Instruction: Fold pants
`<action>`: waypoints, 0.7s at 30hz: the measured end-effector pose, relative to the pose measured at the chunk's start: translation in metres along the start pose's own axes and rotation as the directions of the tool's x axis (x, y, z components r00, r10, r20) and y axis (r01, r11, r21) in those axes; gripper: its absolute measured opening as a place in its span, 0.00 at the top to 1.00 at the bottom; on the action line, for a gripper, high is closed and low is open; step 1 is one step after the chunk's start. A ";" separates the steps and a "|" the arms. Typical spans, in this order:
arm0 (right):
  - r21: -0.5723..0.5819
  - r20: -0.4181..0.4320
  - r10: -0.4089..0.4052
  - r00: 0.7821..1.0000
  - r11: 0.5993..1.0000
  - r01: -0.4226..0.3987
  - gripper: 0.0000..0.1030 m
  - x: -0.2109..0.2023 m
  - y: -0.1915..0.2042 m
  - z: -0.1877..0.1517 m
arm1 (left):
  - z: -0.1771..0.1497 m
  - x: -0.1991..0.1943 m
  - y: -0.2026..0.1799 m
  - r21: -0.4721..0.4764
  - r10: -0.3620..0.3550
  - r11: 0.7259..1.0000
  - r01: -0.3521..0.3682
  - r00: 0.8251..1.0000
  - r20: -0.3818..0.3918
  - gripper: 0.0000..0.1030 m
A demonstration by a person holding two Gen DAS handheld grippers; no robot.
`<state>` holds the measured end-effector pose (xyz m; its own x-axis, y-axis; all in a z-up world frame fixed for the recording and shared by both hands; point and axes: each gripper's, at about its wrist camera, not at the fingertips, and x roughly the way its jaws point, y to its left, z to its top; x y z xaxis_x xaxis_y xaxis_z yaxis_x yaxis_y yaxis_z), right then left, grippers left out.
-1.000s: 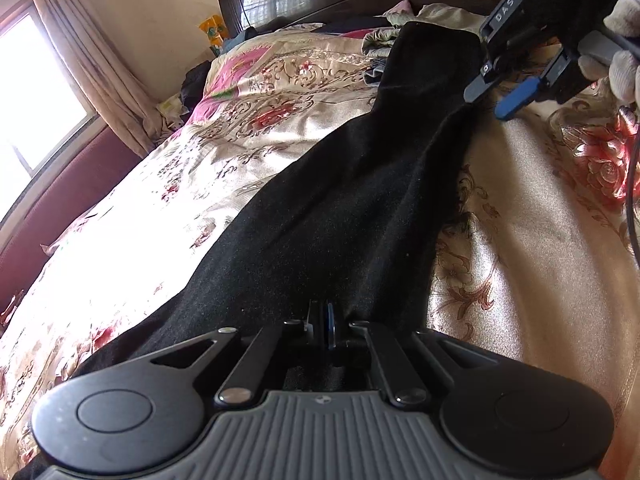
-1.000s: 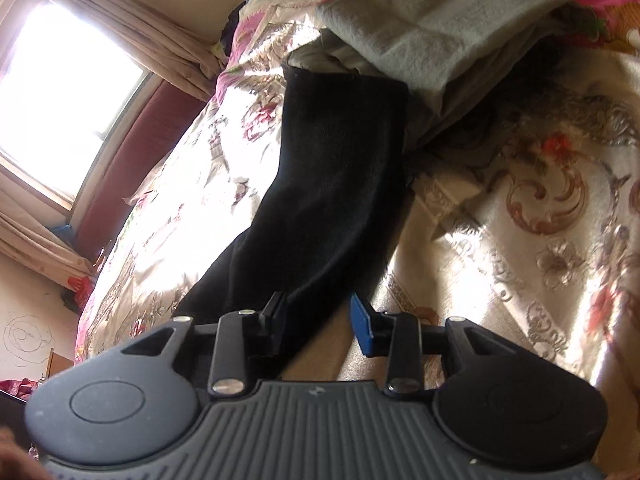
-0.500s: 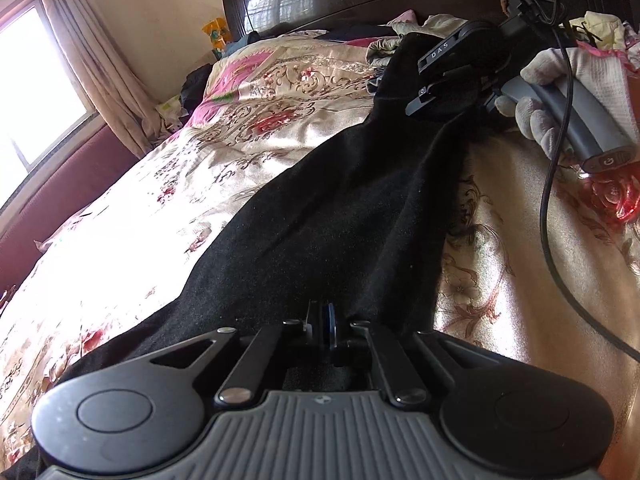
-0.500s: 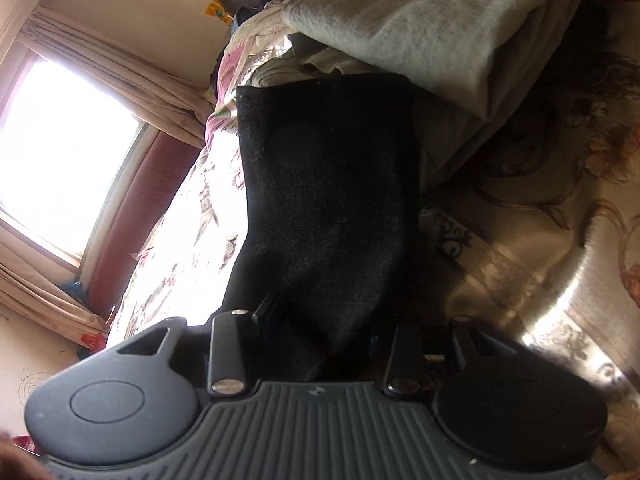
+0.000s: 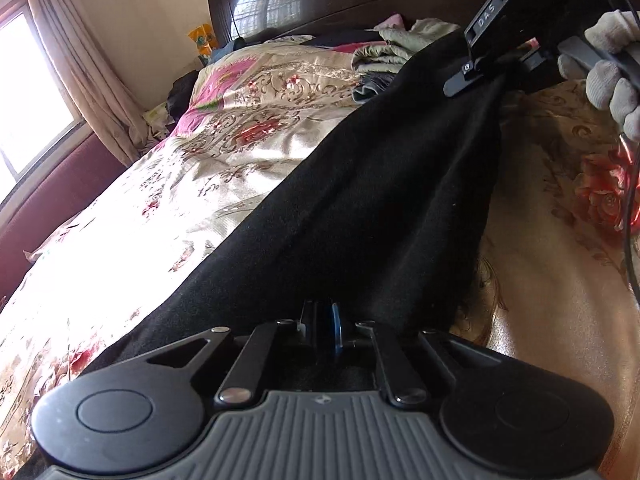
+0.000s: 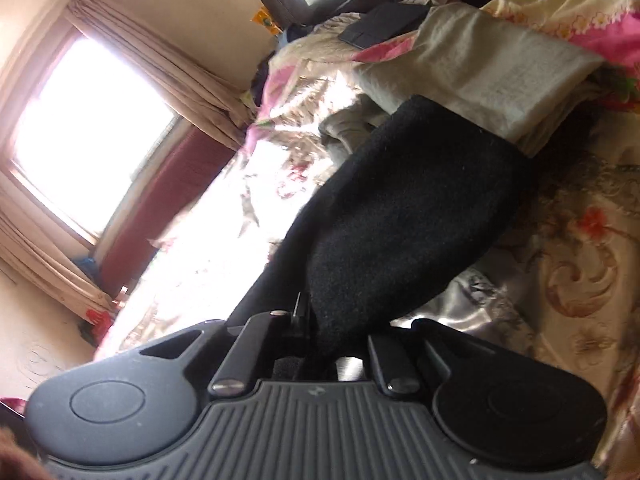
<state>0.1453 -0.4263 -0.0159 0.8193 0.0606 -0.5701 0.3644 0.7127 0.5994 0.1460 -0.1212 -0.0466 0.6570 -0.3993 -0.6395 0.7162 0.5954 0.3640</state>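
Observation:
Long black pants (image 5: pixel 380 200) lie stretched over the floral bedspread (image 5: pixel 200 200), running away from me toward the headboard. At the near end my left gripper (image 5: pixel 324 328) has black cloth pinched between its narrow jaws, which are just beginning to open. At the far end a gloved hand (image 5: pixel 612 76) holds my right gripper (image 5: pixel 476 76). Its jaws are closing on the pants' edge. In the right wrist view the pants (image 6: pixel 400 220) rise into the right gripper (image 6: pixel 320 332), and the held cloth bunches and lifts off the bed.
Folded beige and grey clothes (image 6: pixel 480 64) are piled by the pillows just beyond the pants' far end. A dark headboard (image 5: pixel 320 0) closes the back. A bright window (image 6: pixel 80 128) with curtains is on the left. A black cable (image 5: pixel 630 200) hangs at the right.
The right gripper came down over the far end of the pants, closed on the cloth and raised it a little. The left gripper kept its place.

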 end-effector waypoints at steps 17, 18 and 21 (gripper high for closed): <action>0.219 0.094 0.220 0.971 0.947 -0.235 0.91 0.010 -0.009 0.009 | -0.005 0.001 -0.001 -0.067 -0.007 0.998 0.008 1.000 0.003 0.71; 0.170 0.096 0.212 0.972 0.959 -0.226 0.91 0.006 0.002 0.011 | -0.006 0.001 -0.003 -0.069 -0.008 0.998 0.009 1.000 0.010 0.73; -0.033 0.100 0.177 0.979 0.984 -0.174 0.91 -0.004 0.050 0.011 | -0.002 0.000 -0.010 -0.056 -0.011 0.998 0.014 0.999 0.052 0.73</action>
<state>0.1649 -0.3985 0.0230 0.9110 0.1153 -0.3960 0.2013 0.7136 0.6710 0.1389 -0.1257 -0.0515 0.6602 -0.4415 -0.6076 0.7112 0.6276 0.3167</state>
